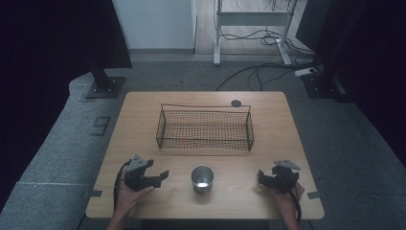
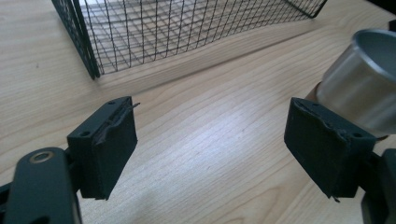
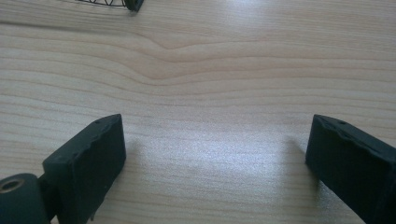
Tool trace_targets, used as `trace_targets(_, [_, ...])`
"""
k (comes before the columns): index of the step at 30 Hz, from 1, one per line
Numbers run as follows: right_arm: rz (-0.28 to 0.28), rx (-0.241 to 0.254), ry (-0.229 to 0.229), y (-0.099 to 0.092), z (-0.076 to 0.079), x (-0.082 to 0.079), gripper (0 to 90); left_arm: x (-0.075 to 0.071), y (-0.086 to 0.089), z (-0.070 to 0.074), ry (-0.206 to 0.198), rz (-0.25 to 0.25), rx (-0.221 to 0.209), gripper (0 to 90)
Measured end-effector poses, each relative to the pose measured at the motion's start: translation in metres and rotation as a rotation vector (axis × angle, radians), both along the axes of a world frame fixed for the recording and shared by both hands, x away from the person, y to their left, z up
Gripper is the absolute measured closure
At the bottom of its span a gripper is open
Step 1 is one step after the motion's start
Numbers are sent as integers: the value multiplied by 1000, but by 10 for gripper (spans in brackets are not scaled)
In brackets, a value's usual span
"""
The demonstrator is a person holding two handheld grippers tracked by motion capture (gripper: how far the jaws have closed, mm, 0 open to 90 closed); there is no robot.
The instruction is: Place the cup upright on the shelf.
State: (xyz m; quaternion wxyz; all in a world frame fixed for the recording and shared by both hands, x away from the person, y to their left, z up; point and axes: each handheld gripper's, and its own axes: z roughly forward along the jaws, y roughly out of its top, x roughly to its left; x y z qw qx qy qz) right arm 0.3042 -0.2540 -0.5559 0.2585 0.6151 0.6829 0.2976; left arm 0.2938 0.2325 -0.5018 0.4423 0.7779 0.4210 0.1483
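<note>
Cup (image 1: 202, 178) between gripper pair — unlabelled steel, upright, untouched

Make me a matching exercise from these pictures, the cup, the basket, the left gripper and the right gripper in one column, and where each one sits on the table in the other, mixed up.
Things:
1. cup
2. basket
3. left gripper
4. right gripper

Places:
A. near edge, right of the cup, jaws open
B. middle of the table, behind the cup
C. near edge, left of the cup, jaws open
D. near edge, between the two grippers

Pairs: 1-D, 2-B, 3-C, 4-A
</note>
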Motion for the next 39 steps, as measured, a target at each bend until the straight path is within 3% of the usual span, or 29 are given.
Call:
trace_targets(7, [2, 0, -1, 0, 0, 0, 53, -6, -7, 10, -12, -32, -23, 155])
trace_targets(13, [2, 0, -1, 0, 0, 0, 54, -8, -11, 12, -1, -58, -50, 149])
trace_targets(22, [2, 0, -1, 0, 0, 0, 54, -13, -23, 16, -6, -116, -54, 143])
trace_targets(30, [0, -1, -4, 0, 0, -1, 64, -14, -32, 20, 10, -156, -91, 131])
trace_targets(39, [-15, 2, -6, -1, 0, -7, 76, -14, -48, 19, 19, -205, -76, 125])
